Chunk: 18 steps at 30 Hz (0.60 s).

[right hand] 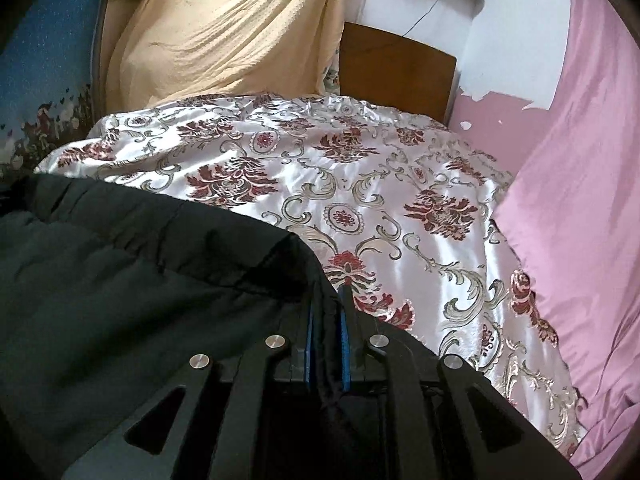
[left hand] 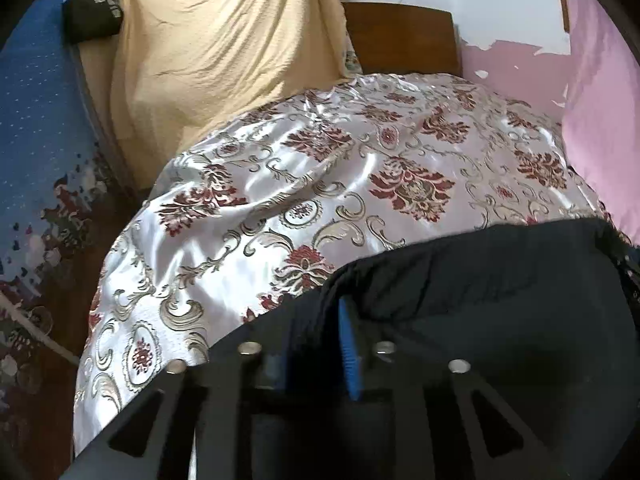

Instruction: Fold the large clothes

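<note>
A large black padded garment lies on a bed covered by a shiny white spread with red flowers. In the left wrist view it fills the lower right. My left gripper is at its left edge with a fold of the cloth between its blue pads; the jaws stand apart and one pad face shows bare. In the right wrist view the garment fills the lower left. My right gripper is shut on its right corner, the cloth pinched between narrow blue pads.
A yellow cloth hangs behind the bed, beside a wooden headboard. Pink fabric lies along the bed's right side. A black bag hangs at the upper left, and a blue patterned surface runs down the left.
</note>
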Motion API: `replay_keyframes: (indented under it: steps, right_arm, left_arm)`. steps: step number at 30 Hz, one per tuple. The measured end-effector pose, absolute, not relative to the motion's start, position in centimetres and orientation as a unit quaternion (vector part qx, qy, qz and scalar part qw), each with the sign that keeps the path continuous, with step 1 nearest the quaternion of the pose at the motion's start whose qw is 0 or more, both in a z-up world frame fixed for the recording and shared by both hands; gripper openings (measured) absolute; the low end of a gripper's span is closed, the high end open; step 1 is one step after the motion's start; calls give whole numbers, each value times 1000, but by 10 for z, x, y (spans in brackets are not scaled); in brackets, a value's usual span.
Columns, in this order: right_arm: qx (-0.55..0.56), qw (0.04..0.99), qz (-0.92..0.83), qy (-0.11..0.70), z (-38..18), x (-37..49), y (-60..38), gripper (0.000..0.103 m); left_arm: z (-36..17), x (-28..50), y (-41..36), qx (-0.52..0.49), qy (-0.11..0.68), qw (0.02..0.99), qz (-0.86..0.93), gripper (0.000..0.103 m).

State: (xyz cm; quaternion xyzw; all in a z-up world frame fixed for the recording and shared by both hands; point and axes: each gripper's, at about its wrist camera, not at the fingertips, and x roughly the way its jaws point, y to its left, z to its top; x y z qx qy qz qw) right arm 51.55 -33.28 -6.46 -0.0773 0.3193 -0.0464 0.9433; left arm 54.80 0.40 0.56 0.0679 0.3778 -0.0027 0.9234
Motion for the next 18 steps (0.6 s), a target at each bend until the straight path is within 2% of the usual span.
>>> replay_keyframes:
  steps: [2,3,4,6,10,12,14,17,18]
  right_arm:
    - [-65,944,-40,322,-61,513,-337,17]
    - [-63,944,-40,321,-60,511,-338,25]
    - [-61,945,-40,318,-58,509,-340,31]
    - [-56,949,-39,308,-51,501,-342,54]
    - [-47,956,-32,289,-34,483,-343,65]
    - [-47,958,-26,281,-28,471,-343,78]
    - [-51,962,-14,268,-24,454,-340,81]
    - [-45,964,21,259,-30,426,-333,93]
    - [-42,965,31,258,-33,419,-331,93]
  left_arm:
    - [14,543,4,60,368,928,-5,48]
    - [18,540,4,59,363,930,-3,67]
    - [24,537,4,58,355,933,3,81]
    - [35,528,3,54,337,940,4,88]
    - [49,516,2,40,331,943,-4,90]
    - [52,504,0,31,323,946,-17,91]
    - [50,483,-3,27,308,950,-37,94]
    - [39,456,-10,30,294,953,-60,99]
    - [30,444,-14,30,290,953,-79,99]
